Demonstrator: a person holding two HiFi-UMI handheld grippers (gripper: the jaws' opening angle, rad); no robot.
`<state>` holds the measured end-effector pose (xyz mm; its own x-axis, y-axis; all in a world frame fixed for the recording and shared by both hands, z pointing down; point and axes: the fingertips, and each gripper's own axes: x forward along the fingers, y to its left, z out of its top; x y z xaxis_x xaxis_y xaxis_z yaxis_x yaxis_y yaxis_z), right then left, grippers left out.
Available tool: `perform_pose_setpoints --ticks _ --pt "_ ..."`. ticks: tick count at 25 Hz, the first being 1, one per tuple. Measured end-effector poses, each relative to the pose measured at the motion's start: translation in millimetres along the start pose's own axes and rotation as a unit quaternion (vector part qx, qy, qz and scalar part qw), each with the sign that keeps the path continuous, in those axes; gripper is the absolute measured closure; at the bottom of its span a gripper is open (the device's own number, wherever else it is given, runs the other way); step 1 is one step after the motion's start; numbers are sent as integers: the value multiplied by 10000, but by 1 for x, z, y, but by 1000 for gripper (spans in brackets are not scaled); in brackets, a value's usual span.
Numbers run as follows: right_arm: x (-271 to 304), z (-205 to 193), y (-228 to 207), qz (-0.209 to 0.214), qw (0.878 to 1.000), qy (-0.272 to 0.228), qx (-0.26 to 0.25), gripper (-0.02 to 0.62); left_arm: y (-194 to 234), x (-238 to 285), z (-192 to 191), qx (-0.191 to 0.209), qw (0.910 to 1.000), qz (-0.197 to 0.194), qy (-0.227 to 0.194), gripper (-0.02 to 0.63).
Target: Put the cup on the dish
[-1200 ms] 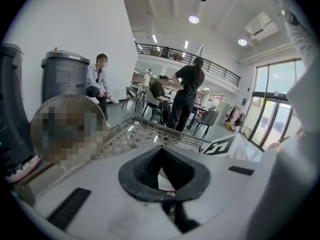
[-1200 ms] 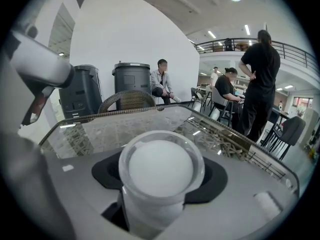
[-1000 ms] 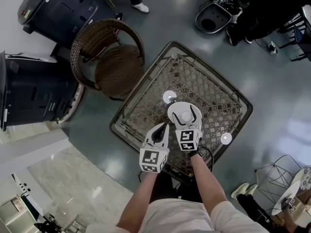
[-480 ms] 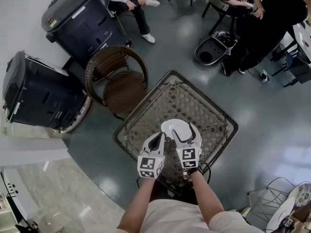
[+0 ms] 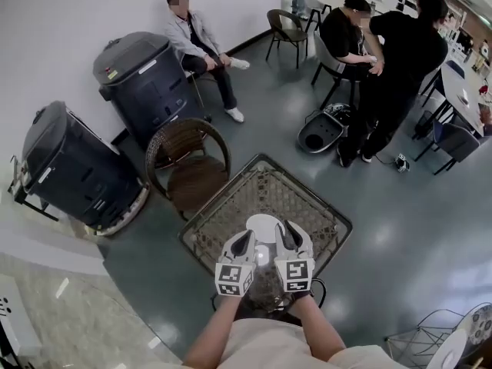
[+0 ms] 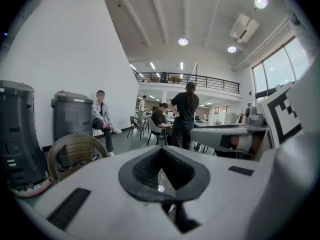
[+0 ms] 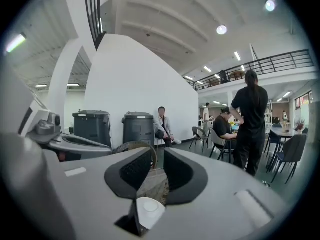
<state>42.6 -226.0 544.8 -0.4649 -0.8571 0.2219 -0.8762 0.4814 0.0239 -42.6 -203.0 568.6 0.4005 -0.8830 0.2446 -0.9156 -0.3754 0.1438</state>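
Claws: left point(image 5: 247, 237), right point(image 5: 287, 229) closing; one dish point(image 5: 265, 222)

White round dish point(image 5: 261, 223) lying flat on the wicker table point(image 5: 311, 206), toward its near edge, near side partly covered. In the right gripper view the dish point(image 7: 148, 211) is showing a small round white shape at its middle; cup or not, can't tell.

In the head view the dish point(image 5: 264, 223) shows only its far rim, and the cup cannot be made out. In the right gripper view a white round thing point(image 7: 147, 207) (cup or dish, unclear) is mostly hidden.
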Motion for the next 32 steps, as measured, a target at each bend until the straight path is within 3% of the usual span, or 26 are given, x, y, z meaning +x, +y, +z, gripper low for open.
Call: perform_pose_setpoints --ticks 4,13,19,26,32 --pt "-25 17 -6 -41 9999 -147 69 595 -20 -13 25 152 9994 66 -307 603" --pt "-68 33 -5 -49 9997 -217 -90 595 -55 -39 40 337 9969 284 -657 603" --pt "-96 34 -22 -188 9990 -407 73 595 -83 -50 45 560 9949 266 -800 603" --pt "-107 65 -34 -371 9960 -773 264 595 -76 -70 58 862 9930 303 -755 603" --pt "-116 69 -23 -463 9961 -734 182 595 -86 -74 50 823 9942 -19 -687 603"
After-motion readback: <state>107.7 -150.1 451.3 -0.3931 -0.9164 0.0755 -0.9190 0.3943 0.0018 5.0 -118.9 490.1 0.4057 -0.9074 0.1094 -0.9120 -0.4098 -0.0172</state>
